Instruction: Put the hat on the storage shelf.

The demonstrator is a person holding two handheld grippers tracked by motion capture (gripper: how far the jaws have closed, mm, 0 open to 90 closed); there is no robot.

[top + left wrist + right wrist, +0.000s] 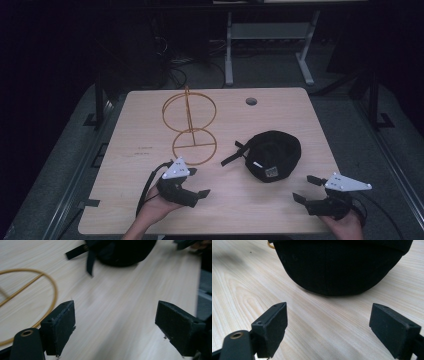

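Note:
A black cap (272, 154) lies upside down right of the table's middle, its strap (236, 152) trailing left. A gold wire stand (189, 127) with two rings and a round base sits left of it. My left gripper (198, 182) rests near the front edge, below the stand, open and holding nothing; its view shows the stand's base ring (51, 286) at left and the cap (122, 252) ahead. My right gripper (306, 188) is at the front right, open, pointing at the cap (339, 267) a short way ahead.
The light wooden table (130, 150) has a round cable hole (251, 101) near its far edge. Behind the table stand a desk frame and cables on the dark floor. Bare tabletop lies between the two grippers.

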